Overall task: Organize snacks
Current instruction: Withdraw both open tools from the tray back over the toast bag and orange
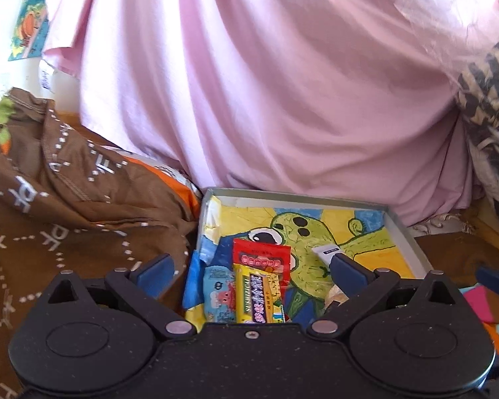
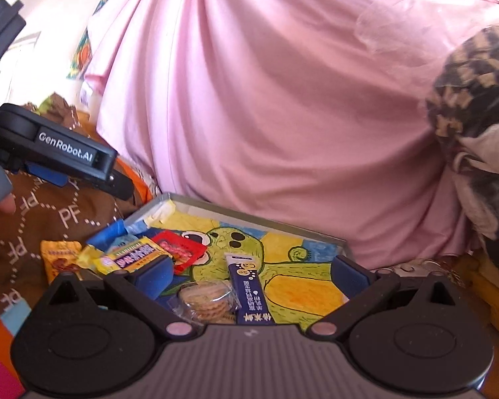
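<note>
Hand-held gripper [image 2: 252, 274] over crinkly wrappers [image 2: 179, 249]

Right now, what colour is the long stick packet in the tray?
Dark navy blue with a white top end, the stick packet shows best in the right wrist view.

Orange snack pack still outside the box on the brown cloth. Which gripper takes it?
Left, probably. The orange pack lies left of the box, on the left gripper side; the right gripper is open over the box.
</note>
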Available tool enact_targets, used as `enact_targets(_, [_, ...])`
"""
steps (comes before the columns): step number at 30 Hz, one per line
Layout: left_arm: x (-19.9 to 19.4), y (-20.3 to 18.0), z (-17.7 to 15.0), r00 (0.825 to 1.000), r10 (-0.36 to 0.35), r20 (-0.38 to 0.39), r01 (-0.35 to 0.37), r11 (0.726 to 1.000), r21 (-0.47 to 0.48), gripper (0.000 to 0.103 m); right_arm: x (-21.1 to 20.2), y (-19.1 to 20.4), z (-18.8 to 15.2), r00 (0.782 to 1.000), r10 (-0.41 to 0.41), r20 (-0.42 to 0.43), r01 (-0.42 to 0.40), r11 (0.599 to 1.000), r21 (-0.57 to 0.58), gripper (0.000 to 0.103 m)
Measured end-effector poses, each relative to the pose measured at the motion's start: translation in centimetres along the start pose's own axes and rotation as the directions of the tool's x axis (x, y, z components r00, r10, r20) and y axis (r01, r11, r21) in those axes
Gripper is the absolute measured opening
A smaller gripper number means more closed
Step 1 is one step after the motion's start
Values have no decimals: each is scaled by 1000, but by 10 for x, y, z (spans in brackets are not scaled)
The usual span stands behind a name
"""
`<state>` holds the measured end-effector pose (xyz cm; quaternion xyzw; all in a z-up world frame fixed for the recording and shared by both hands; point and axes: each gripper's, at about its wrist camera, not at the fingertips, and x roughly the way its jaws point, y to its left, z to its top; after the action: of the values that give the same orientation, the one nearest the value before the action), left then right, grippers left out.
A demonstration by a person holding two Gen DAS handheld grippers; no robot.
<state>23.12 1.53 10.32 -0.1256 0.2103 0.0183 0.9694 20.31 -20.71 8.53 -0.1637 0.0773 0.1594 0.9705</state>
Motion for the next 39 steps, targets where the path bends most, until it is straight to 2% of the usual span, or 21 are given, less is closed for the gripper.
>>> enact_targets(4, [-20, 10, -1, 1000, 17, -2, -17, 1000, 2, 101, -26, -3, 1, 1000, 8, 24, -9, 1000, 13, 103])
enact_targets(8, [-35, 22, -9, 999, 40, -38, -39, 999, 15, 101, -46, -4, 0, 999, 31, 26, -31, 999, 26, 103])
enact_targets(13, [-48, 36, -27, 991, 40, -127, -35, 999, 41, 101, -70, 7, -15, 995, 93, -33, -93, 996, 7, 103])
enact_targets(21, [-53, 48, -59, 965, 48, -256, -25, 995, 96, 101, -96, 33, -40, 970, 198, -139, -209, 975, -70, 103])
enact_targets(26, [-52, 47, -77, 944, 48, -326, -9, 993, 121, 101, -103, 47, -58, 944, 244, -222, -272, 956, -108, 103])
enact_targets(32, [-55, 41, -96, 925, 19, -378, 40, 988, 147, 101, -111, 62, -87, 892, 280, -356, -346, 928, -137, 103])
enact_targets(36, [-52, 30, -103, 920, -18, -391, 90, 982, 168, 101, -111, 63, -99, 870, 264, -416, -344, 930, -131, 103])
enact_targets(39, [-51, 19, -108, 914, -57, -402, 144, 971, 189, 101, -106, 59, -102, 867, 244, -435, -324, 938, -120, 103])
